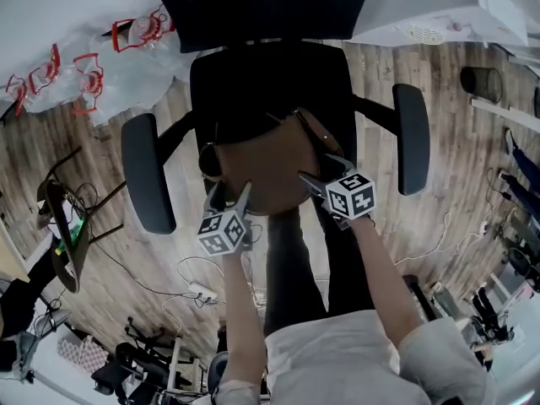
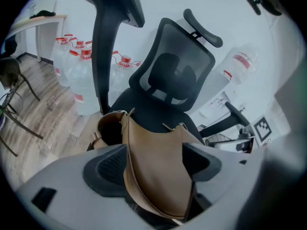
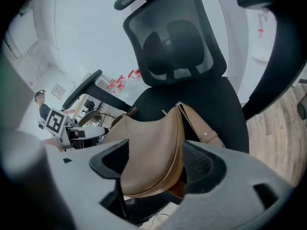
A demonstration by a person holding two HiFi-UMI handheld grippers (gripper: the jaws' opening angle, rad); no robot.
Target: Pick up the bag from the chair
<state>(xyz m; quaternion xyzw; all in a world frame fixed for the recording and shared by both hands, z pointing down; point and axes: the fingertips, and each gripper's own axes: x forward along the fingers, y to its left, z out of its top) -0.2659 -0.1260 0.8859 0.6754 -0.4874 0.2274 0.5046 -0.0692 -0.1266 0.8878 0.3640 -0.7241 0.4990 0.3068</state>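
Nothing is lifted yet: the brown bag lies at the chair seat's 6 o'clock edge, with the left tongs at its 8 o'clock and the right tongs at 3 o'clock both gaping wide, straddling it ungripped, so closing and raising remain.

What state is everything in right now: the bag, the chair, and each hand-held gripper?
Bag: lying on the seat, not lifted.
Chair: upright, nothing on its seat but the bag.
Left hand-held gripper: jaws open, bag framed between them, not clamped.
Right hand-held gripper: jaws open, bag framed between them, not clamped.
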